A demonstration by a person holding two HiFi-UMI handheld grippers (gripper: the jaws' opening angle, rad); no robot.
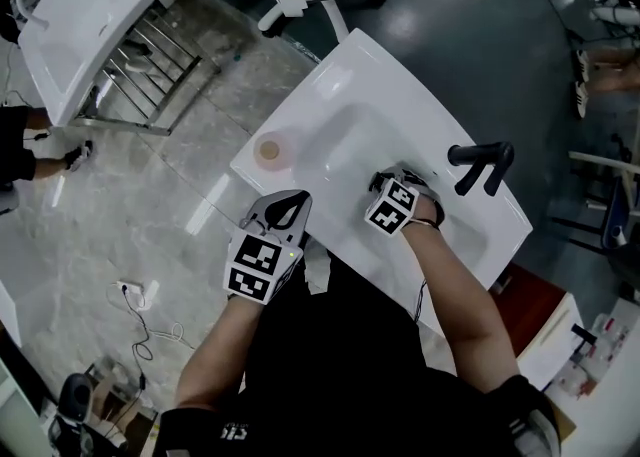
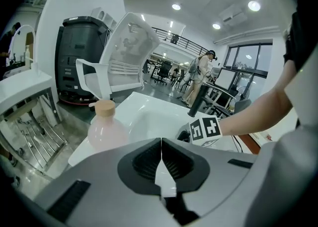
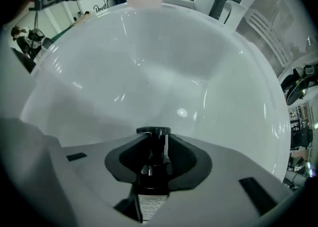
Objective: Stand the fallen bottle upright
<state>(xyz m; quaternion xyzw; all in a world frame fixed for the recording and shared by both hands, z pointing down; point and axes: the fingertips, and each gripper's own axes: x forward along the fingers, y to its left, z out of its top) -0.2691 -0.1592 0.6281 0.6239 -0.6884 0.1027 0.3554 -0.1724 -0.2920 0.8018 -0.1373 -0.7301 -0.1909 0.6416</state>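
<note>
**Bottle in the right claw's mouth, not yet clamped**

At the right claw (image 3: 154,144): open, with pads flanking the neck of a dark pump bottle (image 3: 150,184) but not pressing, a pale sliver of basin showing beside the neck. Bottle lengthwise along the jaws, pump head just past the tips, label end nearest the camera, down inside the basin. At the left claw (image 2: 161,159): closed tight on nothing, held just off the near edge of the sink (image 1: 380,80).

Beneath: glossy white sink with a deep rounded basin and a black tap (image 1: 480,160) on the rim near the right claw. On the corner rim, apart from both claws, a pink bottle (image 1: 268,152) with a tan cap, upright. Around: polished grey floor (image 1: 170,215), a second white sink (image 1: 80,15) on a metal rack (image 1: 150,70), a power strip (image 1: 135,292) with loose cable.

Only in the right gripper view: the dark bottle, hidden in the head view under that claw's marker cube and the hand. Only in the left gripper view: the room at table height, with a white chair (image 2: 124,52), a grey machine (image 2: 79,52), ceiling lights (image 2: 254,6) and people (image 2: 201,72) far back near tall windows. Only in the head view: both claws together, plus bare forearms and a dark shirt.
</note>
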